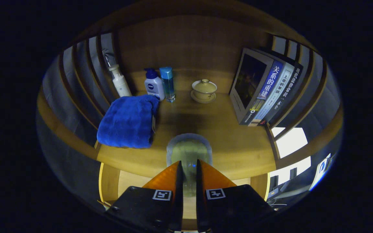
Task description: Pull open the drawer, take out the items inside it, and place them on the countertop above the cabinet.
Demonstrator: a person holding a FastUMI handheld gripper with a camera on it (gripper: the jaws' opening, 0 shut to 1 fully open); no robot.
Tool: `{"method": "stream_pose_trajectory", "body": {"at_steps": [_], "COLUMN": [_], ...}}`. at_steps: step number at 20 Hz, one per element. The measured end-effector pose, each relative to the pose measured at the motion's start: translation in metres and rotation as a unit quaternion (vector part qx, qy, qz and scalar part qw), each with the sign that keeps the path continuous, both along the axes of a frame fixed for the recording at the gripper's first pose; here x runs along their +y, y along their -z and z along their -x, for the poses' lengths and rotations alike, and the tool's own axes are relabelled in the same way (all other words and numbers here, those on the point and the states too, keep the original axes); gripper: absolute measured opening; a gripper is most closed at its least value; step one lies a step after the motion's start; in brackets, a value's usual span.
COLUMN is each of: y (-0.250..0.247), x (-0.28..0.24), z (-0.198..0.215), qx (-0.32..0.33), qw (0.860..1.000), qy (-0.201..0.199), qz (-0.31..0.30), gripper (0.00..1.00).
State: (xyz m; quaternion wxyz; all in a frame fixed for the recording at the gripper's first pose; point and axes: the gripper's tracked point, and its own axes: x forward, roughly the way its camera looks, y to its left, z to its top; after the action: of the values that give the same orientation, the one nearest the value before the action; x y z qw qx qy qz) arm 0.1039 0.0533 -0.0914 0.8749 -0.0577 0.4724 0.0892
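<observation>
My gripper is shut on a clear container with a pale green inside. Both fingers press its lower part and its top rises just ahead of them. The container hangs over the front edge of the wooden countertop. Below the fingers lies the pale inside of the pulled-out drawer. A folded blue towel rests on the countertop ahead and to the left of the fingers.
At the back of the countertop stand a white pump bottle, a white bottle with a blue cap and a clear blue bottle. A lidded cup on a saucer sits beside them. Leaning books stand on the right. Slatted side walls close both sides.
</observation>
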Motion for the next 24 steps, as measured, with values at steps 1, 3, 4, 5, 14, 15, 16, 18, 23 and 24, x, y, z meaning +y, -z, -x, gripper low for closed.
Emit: {"method": "stream_pose_trajectory", "body": {"at_steps": [1, 3, 4, 5, 14, 15, 16, 18, 23, 24], "y": [0.002, 0.003, 0.007, 0.007, 0.034, 0.033, 0.031, 0.027, 0.013, 0.010], "x": [0.003, 0.007, 0.008, 0.010, 0.008, 0.008, 0.008, 0.008, 0.007, 0.006], "z": [-0.007, -0.020, -0.027, -0.034, -0.060, -0.060, -0.061, -0.060, -0.060, -0.058], "qx": [0.000, -0.001, -0.002, -0.004, 0.009, 0.006, 0.001, -0.006, -0.044, -0.053], "qw": [1.000, 1.000, 1.000, 1.000, 1.000, 1.000, 1.000, 1.000, 0.999, 0.998], "qy": [0.000, 0.000, -0.001, 0.001, 0.010, 0.011, 0.012, 0.011, 0.026, 0.027], "qz": [-0.001, -0.002, -0.002, -0.004, 0.002, 0.002, 0.001, -0.001, -0.017, -0.018], "gripper": [0.25, 0.25, 0.25, 0.25, 0.26, 0.27, 0.28, 0.40, 0.80, 0.88]}}
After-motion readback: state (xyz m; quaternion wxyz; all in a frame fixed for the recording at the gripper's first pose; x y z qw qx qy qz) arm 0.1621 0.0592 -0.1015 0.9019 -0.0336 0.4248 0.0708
